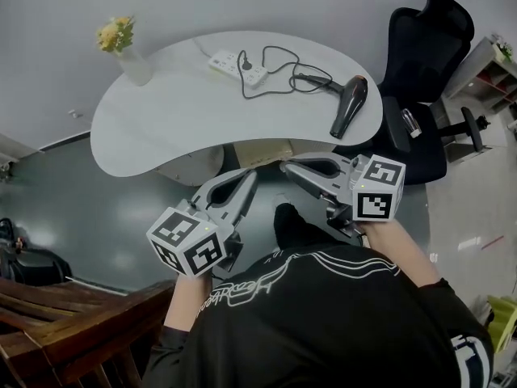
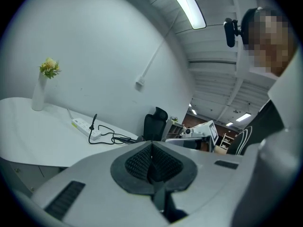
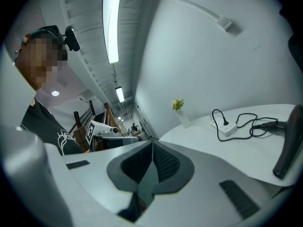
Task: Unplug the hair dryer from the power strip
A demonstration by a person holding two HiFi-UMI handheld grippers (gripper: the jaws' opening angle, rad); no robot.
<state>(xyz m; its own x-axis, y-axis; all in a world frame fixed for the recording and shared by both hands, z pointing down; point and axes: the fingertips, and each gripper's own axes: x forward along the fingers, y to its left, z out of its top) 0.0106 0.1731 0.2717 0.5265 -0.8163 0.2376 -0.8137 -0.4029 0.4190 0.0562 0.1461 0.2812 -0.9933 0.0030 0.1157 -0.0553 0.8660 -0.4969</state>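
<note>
The hair dryer (image 1: 349, 106) lies on its side near the right end of a white curved table (image 1: 174, 124), its nozzle pointing towards the near edge. Its black cord (image 1: 262, 96) runs in loose loops across the tabletop to a white power strip (image 1: 237, 65) lying near the far edge. A black plug (image 1: 245, 65) stands up out of the strip, though it is too small here to say how deeply it sits in the socket. A white vase (image 1: 136, 65) of yellow flowers (image 1: 115, 33) stands at the table's left end, well apart from the strip. A black office chair (image 1: 424, 63) sits just beyond the right end of the table. Both tongs are held low in front of the person, short of the table's near edge and well away from the dryer and the strip. The left gripper (image 1: 252, 176) has its jaws pressed together with nothing between them. The right gripper (image 1: 284, 166) is likewise closed and empty. Their tips point towards each other and lie close together.
</note>
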